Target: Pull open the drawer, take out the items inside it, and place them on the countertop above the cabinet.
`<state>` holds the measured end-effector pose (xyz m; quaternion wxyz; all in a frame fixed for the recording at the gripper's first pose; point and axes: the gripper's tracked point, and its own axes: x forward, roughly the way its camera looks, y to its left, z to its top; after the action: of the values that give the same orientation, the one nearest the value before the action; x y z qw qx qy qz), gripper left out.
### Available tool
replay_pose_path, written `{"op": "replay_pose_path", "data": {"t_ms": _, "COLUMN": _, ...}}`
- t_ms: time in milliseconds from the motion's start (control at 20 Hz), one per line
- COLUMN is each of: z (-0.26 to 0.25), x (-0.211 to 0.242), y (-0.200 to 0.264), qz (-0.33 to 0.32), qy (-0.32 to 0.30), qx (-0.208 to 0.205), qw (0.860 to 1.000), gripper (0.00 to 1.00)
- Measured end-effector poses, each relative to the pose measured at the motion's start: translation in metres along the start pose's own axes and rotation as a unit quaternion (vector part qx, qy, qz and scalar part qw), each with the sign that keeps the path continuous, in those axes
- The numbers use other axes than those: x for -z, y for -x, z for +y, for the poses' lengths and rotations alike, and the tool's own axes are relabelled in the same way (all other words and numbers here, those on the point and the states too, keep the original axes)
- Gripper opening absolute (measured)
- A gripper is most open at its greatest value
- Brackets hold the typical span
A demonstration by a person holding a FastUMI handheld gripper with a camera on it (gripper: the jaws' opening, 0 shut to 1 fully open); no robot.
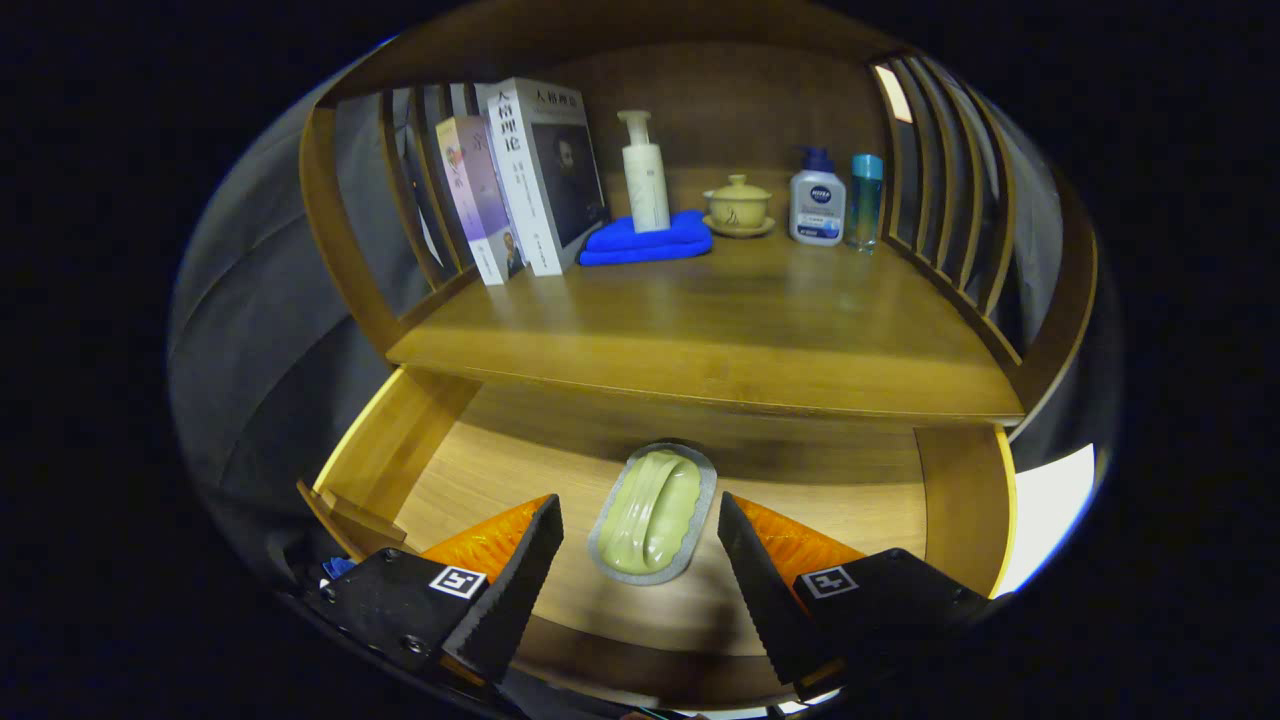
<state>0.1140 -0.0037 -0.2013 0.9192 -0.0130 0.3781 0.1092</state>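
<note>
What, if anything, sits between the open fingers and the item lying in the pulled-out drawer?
Nothing visible. The gripper is open, its fingers on either side of the soap dish, which lies on the bare drawer floor.

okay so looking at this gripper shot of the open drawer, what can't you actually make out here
- Drawer: its back is hidden under the countertop, so more items may lie there.
- Soap dish: its far end is in the countertop's shadow.
- Gripper: jaws open, either side of the dish; contact unclear.
- Books: what stands behind them is hidden.
</note>
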Motion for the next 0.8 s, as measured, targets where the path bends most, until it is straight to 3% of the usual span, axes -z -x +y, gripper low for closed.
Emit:
{"op": "replay_pose_path", "data": {"t_ms": 250, "z": 0.006, "x": 0.015, "y": -0.033, "qz": 0.065, "qy": -0.014, "qx": -0.001, "qw": 0.998, "gripper": 0.98}}
{"op": "replay_pose_path", "data": {"t_ms": 650, "z": 0.006, "x": 0.013, "y": -0.056, "qz": 0.117, "qy": -0.07, "qx": 0.005, "qw": 0.991, "gripper": 0.96}}
{"op": "replay_pose_path", "data": {"t_ms": 800, "z": 0.011, "x": 0.017, "y": -0.059, "qz": 0.133, "qy": -0.051, "qx": 0.009, "qw": 0.99, "gripper": 0.86}}
